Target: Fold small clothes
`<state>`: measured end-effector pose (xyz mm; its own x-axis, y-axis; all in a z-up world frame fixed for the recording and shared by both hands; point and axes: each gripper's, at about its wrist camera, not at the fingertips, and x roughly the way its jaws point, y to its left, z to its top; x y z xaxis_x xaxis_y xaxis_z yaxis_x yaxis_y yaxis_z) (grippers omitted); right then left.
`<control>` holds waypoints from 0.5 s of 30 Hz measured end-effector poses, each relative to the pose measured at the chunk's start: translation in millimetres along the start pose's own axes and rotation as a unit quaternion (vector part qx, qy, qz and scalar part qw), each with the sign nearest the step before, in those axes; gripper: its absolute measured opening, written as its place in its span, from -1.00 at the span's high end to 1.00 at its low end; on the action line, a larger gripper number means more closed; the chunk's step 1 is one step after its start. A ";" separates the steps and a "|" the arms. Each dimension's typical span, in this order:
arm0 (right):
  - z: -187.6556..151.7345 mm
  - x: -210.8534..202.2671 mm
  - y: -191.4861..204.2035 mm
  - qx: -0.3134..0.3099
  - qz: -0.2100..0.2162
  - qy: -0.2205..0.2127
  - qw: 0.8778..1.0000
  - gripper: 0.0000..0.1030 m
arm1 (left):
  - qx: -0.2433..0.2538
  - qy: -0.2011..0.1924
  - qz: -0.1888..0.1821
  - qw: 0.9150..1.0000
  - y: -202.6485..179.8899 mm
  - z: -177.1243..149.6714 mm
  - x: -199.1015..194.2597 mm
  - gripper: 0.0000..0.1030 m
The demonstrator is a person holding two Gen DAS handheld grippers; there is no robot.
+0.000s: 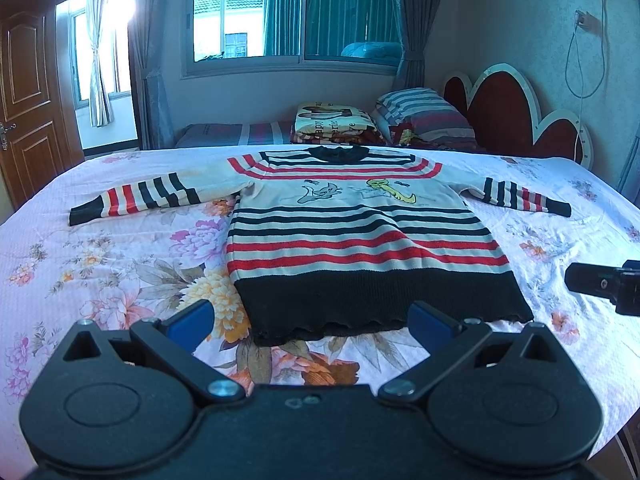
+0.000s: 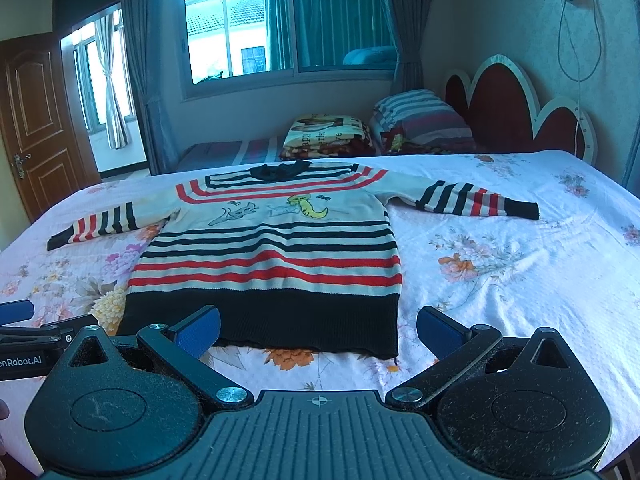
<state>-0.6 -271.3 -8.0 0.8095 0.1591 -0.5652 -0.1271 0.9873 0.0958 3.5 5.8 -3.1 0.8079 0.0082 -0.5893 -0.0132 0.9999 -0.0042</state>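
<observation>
A small striped sweater (image 1: 352,240), cream with red and black bands and a black hem, lies flat and face up on the bed, sleeves spread to both sides. It also shows in the right wrist view (image 2: 272,252). My left gripper (image 1: 310,326) is open and empty, just short of the hem's left part. My right gripper (image 2: 318,330) is open and empty, just short of the hem's right part. The right gripper's body (image 1: 604,284) shows at the right edge of the left wrist view. The left gripper (image 2: 24,332) shows at the left edge of the right wrist view.
The bed has a pink floral sheet (image 1: 100,264). Beyond its far edge are a folded blanket (image 1: 332,122), a striped pillow (image 1: 424,114) and a red headboard (image 1: 516,116). A wooden door (image 1: 28,96) stands at the left, a window (image 1: 296,12) behind.
</observation>
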 end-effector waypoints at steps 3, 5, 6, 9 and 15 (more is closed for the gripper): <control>0.0 -0.1 -0.1 0.000 0.001 0.000 1.000 -1.00 | -0.001 0.002 -0.001 1.000 1.3 -0.9 1.6 -0.98; 0.1 0.0 -0.1 0.000 0.000 0.000 1.000 -1.00 | 0.001 0.002 -0.001 1.000 1.5 -1.3 1.6 -0.98; 0.0 -0.1 -0.2 0.000 0.000 0.000 1.000 -1.00 | -0.001 0.002 -0.002 1.000 1.7 -0.9 1.4 -0.98; 0.1 0.3 0.1 -0.001 0.000 0.001 1.000 -1.00 | 0.000 0.002 -0.001 1.000 1.6 -0.9 1.5 -0.98; -0.7 1.9 0.1 0.001 0.001 0.003 1.000 -1.00 | -0.004 0.008 -0.003 1.000 0.9 -2.1 2.9 -0.98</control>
<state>0.5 -270.9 -9.6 0.8059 0.1619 -0.5694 -0.1278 0.9868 0.0997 4.6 6.7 -6.5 0.7984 0.0013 -0.6021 -0.0124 0.9998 -0.0143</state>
